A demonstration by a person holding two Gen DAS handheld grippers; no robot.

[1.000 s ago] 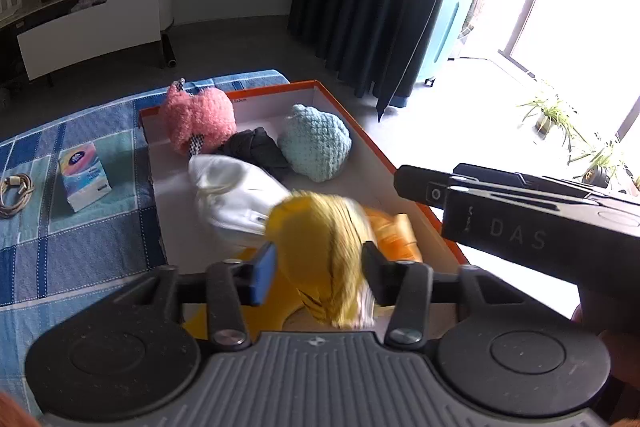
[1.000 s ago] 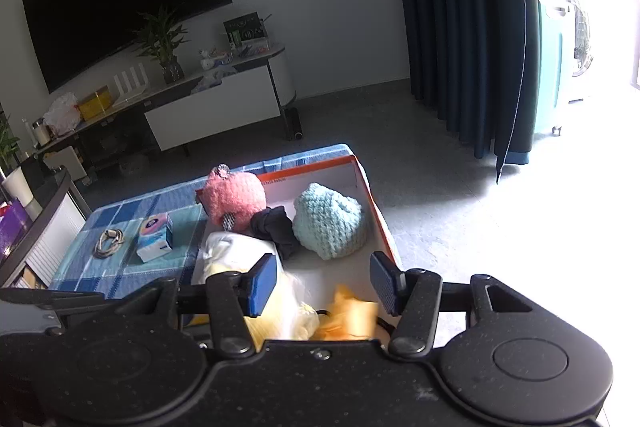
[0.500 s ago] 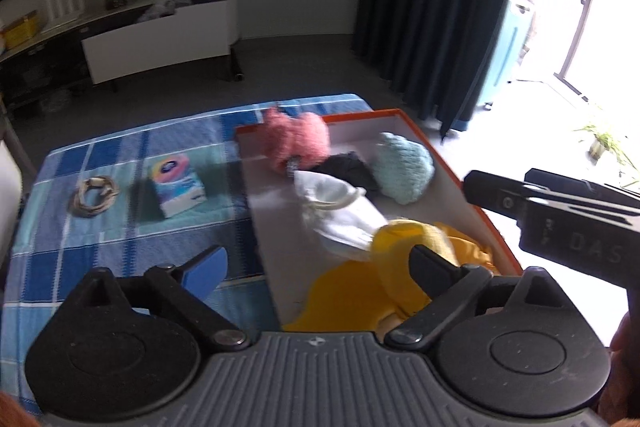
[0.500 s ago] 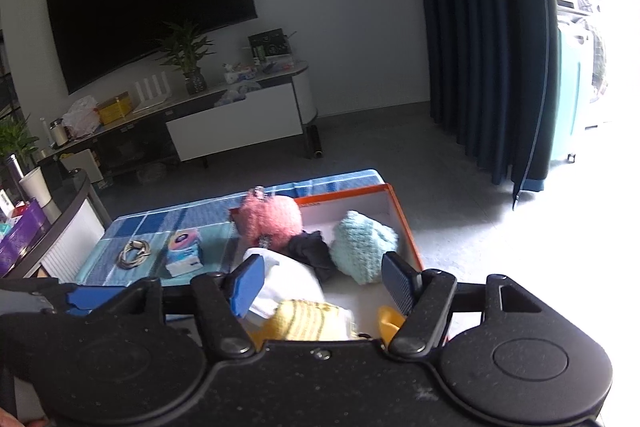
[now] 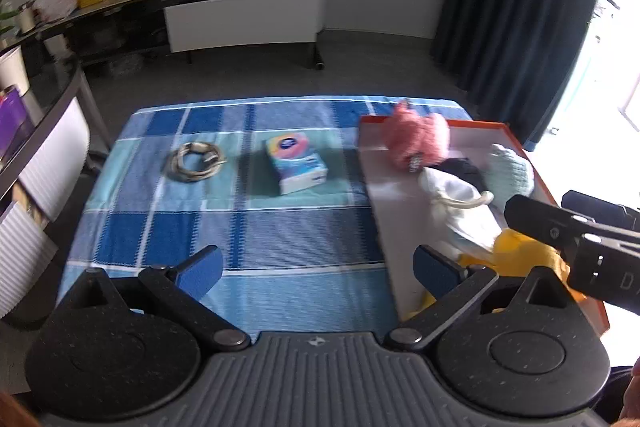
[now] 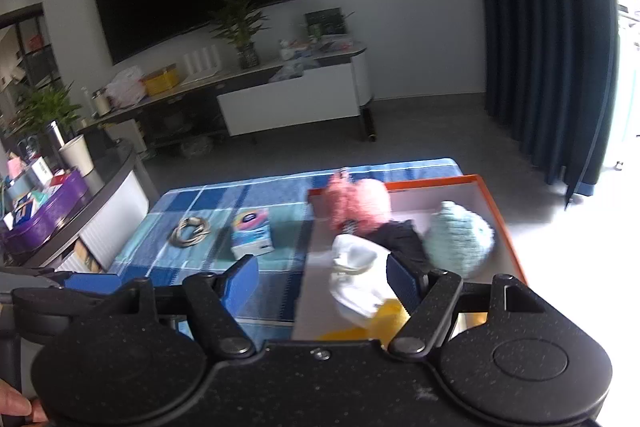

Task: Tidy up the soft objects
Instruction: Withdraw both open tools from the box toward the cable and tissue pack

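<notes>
Left wrist view: the bench (image 5: 280,227) under its blue check cloth carries the orange-rimmed box (image 5: 516,125) along its right edge, there to gather the soft things. Inside sit the yellow piece (image 5: 520,255) nearest, the white one (image 5: 460,211), teal knit (image 5: 514,171), pink plush (image 5: 416,139), packed together. Tissue pack (image 5: 296,163) and cable coil (image 5: 196,161) stay mid-bench. Left tool (image 5: 316,269) spread wide, right tool (image 6: 322,281) opening, both empty.

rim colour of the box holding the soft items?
Orange rim on the shallow box; clearest in the right wrist view.
</notes>
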